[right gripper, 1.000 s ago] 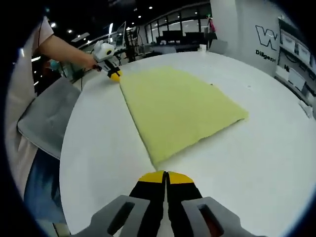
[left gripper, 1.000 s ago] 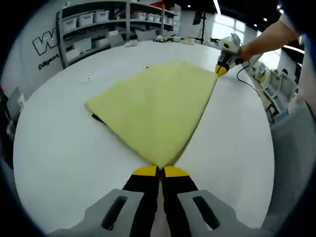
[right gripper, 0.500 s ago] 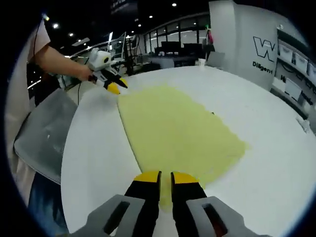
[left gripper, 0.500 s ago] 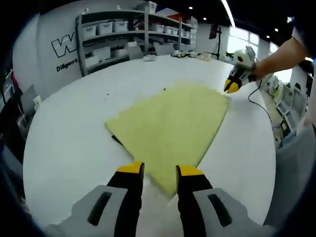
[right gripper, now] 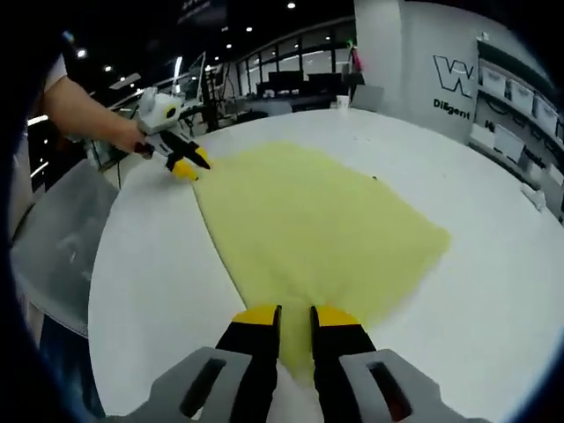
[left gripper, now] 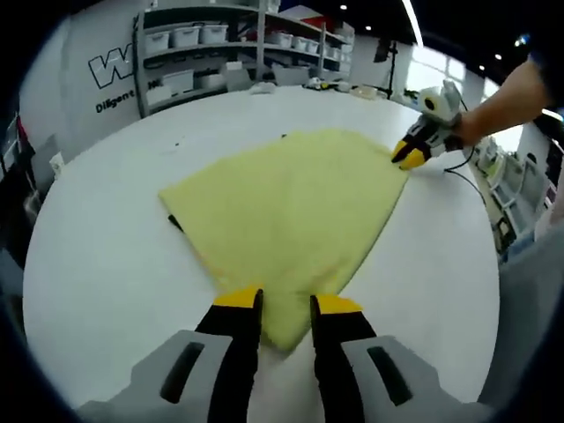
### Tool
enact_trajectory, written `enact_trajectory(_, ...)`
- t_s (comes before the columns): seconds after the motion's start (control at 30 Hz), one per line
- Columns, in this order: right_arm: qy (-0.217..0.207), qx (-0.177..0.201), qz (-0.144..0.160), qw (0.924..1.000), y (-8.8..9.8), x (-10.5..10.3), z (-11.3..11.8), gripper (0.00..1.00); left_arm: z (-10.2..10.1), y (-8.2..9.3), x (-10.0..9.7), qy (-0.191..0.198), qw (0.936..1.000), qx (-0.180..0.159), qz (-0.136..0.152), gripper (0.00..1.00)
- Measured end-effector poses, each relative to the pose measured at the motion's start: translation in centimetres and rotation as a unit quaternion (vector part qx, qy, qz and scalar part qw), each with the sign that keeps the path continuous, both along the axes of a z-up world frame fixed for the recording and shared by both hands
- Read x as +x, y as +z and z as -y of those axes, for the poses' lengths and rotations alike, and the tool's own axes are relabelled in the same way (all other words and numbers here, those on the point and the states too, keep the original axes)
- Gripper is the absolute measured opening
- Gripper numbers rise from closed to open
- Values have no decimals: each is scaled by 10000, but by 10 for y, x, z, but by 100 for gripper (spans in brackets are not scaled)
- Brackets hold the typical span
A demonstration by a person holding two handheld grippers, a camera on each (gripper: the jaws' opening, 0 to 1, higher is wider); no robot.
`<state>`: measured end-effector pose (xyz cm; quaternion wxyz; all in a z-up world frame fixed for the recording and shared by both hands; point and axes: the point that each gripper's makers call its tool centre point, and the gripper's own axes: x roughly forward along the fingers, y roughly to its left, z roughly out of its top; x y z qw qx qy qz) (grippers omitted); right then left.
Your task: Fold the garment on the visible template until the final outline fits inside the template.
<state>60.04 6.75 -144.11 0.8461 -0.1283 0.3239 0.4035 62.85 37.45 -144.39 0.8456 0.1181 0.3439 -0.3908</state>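
Grippers low over white surface (left gripper: 97, 256), ours: left gripper (left gripper: 275, 301) and right gripper (right gripper: 294, 312) each parted, straddling near corners of yellow garment (left gripper: 286, 207) lying flat, unclamped.

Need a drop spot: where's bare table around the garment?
Bare white table on every side of the yellow garment, widest between it and the shelving. Crowded only at its two near corners, under the left gripper and right gripper.

Round white surface (left gripper: 97, 256). Beyond, metal shelving (left gripper: 211, 44) stacked with white storage bins (left gripper: 185, 35), against a lettered wall (left gripper: 110, 75).
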Motion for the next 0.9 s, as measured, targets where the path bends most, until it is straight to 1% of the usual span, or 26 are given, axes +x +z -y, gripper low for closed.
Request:
enact_trajectory(0.03, -7, 7, -2, 10000, 0, 0, 2, 6, 0, 1, -2, 27, 10000, -90, -3, 25)
enact_trajectory(0.07, -1, -34, 74, 10000, 0, 0, 5, 5, -1, 1, -4, -29, 9999, -35, 90, 24)
enact_trajectory(0.1, 20, -109, 110, 9999, 1, 1, 6, 5, -2, 2, -4, -44, 9999, -22, 114, 24)
enact_trajectory(0.17, 3, -146, 57, 9999, 2, 1, 9, 7, -7, 3, -5, -11, 10000, 71, 46, 24)
enact_trajectory(0.2, 71, -475, 73, 9988, 4, 1, 15, 10, -9, 4, -6, 25, 9999, 110, 24, 27)
enact_trajectory(0.23, 71, -425, 79, 9990, 6, 1, 13, 11, -9, 10, -4, -3, 9998, 132, 178, 26)
enact_trajectory(0.27, 99, -357, 169, 9992, 12, 1, 8, 10, -6, 16, -2, -13, 9996, 86, 264, 24)
enact_trajectory(0.3, 106, -381, 273, 9988, 16, 4, 5, 7, 1, 24, 1, -17, 9992, 37, 396, 21)
enact_trajectory(0.33, 115, -416, 381, 9983, 19, 7, 3, 6, 6, 28, 3, -56, 9988, 30, 486, 21)
enact_trajectory(0.37, 70, -335, 420, 9985, 22, 11, -6, 5, 20, 33, 4, -137, 9982, -13, 588, 22)
enact_trajectory(0.43, 69, -177, 490, 9986, 25, 16, -26, 4, 50, 37, 1, -384, 9971, -148, 640, 25)
enact_trajectory(0.47, 57, -159, 468, 9988, 25, 16, -35, 4, 61, 36, 1, -442, 9970, -184, 616, 26)
enact_trajectory(0.5, 73, 21, 475, 9988, 25, 18, -53, 4, 80, 35, -1, -583, 9960, -293, 603, 26)
enact_trajectory(0.53, 109, 50, 482, 9988, 24, 19, -63, 3, 90, 34, -1, -623, 9958, -321, 595, 24)
enact_trajectory(0.57, 190, 53, 502, 9985, 23, 21, -80, 3, 100, 32, -1, -663, 9956, -322, 586, 23)
enact_trajectory(0.6, 227, 96, 499, 9985, 23, 20, -91, 2, 113, 30, -1, -782, 9945, -231, 659, 24)
enact_trajectory(0.63, 270, 167, 495, 9983, 23, 20, -102, 3, 118, 30, 1, -818, 9939, -134, 733, 25)
enact_trajectory(0.67, 383, 242, 496, 9977, 24, 20, -118, 3, 122, 35, 5, -719, 9941, -137, 806, 25)
enact_trajectory(0.7, 479, 272, 492, 9973, 24, 19, -127, 3, 126, 42, 6, -644, 9939, -323, 840, 25)
enact_trajectory(0.73, 653, 291, 503, 9962, 24, 16, -140, 2, 133, 46, 5, -639, 9932, -534, 812, 24)
enact_trajectory(0.8, 712, 336, 491, 9957, 22, 15, -152, 1, 134, 38, 2, -765, 9935, -441, 712, 24)
enact_trajectory(0.83, 717, 336, 459, 9958, 19, 15, -158, 0, 133, 30, 0, -828, 9938, -300, 676, 23)
enact_trajectory(0.9, 783, 291, 420, 9956, 11, 12, -163, 0, 134, 20, -4, -850, 9947, -262, 525, 22)
